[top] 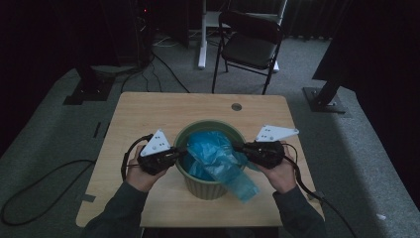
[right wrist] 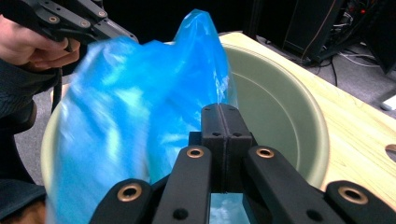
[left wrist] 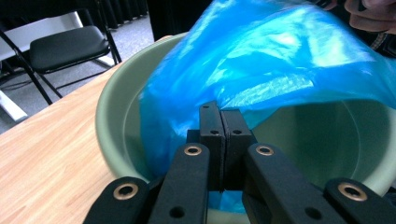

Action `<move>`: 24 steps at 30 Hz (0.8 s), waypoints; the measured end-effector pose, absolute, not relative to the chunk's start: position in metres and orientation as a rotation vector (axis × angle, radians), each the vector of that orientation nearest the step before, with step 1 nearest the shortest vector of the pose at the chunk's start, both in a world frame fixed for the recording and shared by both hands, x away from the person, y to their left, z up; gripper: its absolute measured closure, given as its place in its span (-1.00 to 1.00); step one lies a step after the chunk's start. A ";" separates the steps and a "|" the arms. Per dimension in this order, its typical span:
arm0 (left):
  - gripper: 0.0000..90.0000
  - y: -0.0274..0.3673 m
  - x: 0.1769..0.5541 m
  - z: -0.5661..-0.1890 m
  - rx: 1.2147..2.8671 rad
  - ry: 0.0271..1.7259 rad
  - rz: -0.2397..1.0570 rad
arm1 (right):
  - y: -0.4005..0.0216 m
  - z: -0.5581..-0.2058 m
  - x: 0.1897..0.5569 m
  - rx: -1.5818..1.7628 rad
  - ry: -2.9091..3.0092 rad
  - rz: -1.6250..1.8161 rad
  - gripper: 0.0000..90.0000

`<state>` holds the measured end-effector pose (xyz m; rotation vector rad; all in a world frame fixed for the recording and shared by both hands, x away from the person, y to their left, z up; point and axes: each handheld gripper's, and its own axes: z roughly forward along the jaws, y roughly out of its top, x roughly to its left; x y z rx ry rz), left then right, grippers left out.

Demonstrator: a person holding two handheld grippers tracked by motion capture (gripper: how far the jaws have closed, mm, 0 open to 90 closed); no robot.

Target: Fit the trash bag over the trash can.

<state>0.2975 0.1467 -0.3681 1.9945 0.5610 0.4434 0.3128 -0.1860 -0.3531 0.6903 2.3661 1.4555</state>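
A pale green bin (top: 205, 191) stands in the middle of the wooden table (top: 148, 114) with a blue plastic bag (top: 213, 153) in it. One flap of the bag hangs out over the bin's near right rim. My left gripper (top: 181, 152) is at the bin's left rim and my right gripper (top: 237, 148) at its right rim. In the left gripper view the jaws are shut on the bag's (left wrist: 261, 56) edge over the bin (left wrist: 107, 107). The right gripper (right wrist: 223, 116) is likewise shut on the bag (right wrist: 130, 102) film above the bin (right wrist: 289, 102).
A black folding chair (top: 250, 42) stands beyond the table's far edge. The tabletop has a small round hole (top: 236, 106) near the far side. Cables and stand bases lie on the grey floor to the left and right.
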 end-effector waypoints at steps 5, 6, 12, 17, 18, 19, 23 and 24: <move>0.99 0.155 0.298 -0.370 1.984 0.587 0.447 | -0.192 -0.353 0.311 0.699 2.354 1.446 1.00; 0.99 0.156 0.298 -0.370 1.983 0.594 0.447 | -0.195 -0.353 0.310 0.705 2.350 1.442 1.00; 0.99 0.162 0.299 -0.370 1.978 0.613 0.449 | -0.204 -0.353 0.308 0.723 2.338 1.432 1.00; 0.98 0.172 0.300 -0.373 1.976 0.648 0.454 | -0.209 -0.353 0.308 0.735 2.328 1.429 1.00; 0.97 0.172 0.300 -0.373 1.976 0.648 0.454 | -0.209 -0.353 0.308 0.735 2.328 1.429 1.00; 0.97 0.175 0.300 -0.373 1.974 0.656 0.456 | -0.210 -0.353 0.308 0.735 2.319 1.426 1.00; 0.93 0.181 0.299 -0.373 1.968 0.669 0.465 | -0.214 -0.352 0.307 0.741 2.309 1.427 1.00; 0.90 0.183 0.299 -0.372 1.964 0.674 0.464 | -0.214 -0.352 0.307 0.742 2.310 1.429 1.00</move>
